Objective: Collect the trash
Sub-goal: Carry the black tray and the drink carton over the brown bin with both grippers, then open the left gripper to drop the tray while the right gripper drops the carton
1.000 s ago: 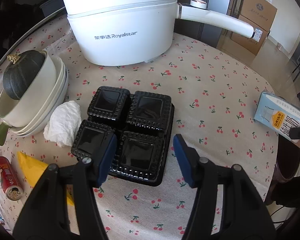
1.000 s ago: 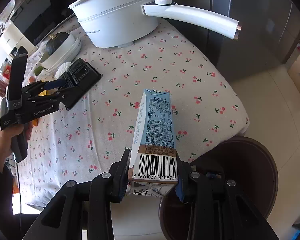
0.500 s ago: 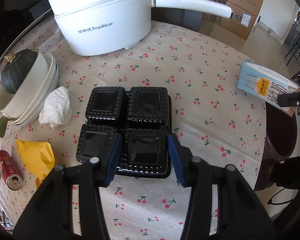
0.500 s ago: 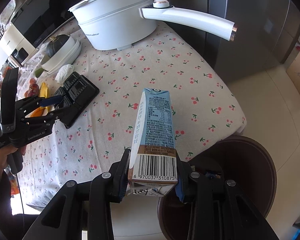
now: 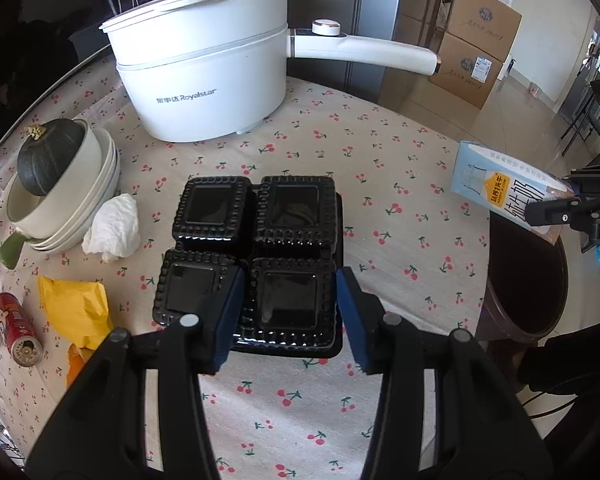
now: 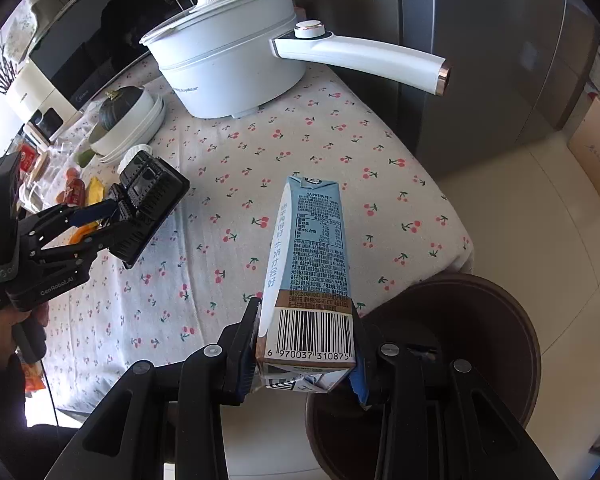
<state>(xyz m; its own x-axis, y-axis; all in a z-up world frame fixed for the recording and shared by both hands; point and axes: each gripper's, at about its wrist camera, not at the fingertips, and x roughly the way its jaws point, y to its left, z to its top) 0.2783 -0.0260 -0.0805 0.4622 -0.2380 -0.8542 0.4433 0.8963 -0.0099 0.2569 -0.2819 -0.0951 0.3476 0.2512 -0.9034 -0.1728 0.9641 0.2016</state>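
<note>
My right gripper [image 6: 306, 350] is shut on a light blue milk carton [image 6: 310, 258] and holds it in the air over the table's edge, beside a dark brown bin [image 6: 496, 320]. The carton also shows in the left wrist view [image 5: 500, 192]. My left gripper [image 5: 286, 308] has its blue pads [image 5: 230, 312] around the near right cell of a black four-cell plastic tray [image 5: 256, 256], and in the right wrist view the tray [image 6: 150, 202] is tilted up off the cloth. A crumpled white tissue [image 5: 114, 228] and a yellow wrapper [image 5: 76, 310] lie left of the tray.
A white Royalstar pot [image 5: 208, 76] with a long handle stands at the back. Stacked bowls holding a dark squash [image 5: 48, 156] sit at the left. A red can [image 5: 16, 330] lies at the left edge. The bin [image 5: 528, 280] stands on the floor off the table's right side.
My left gripper has closed in on the black tray's near right cell and tipped the tray up. The right gripper still holds the carton in the same place.
</note>
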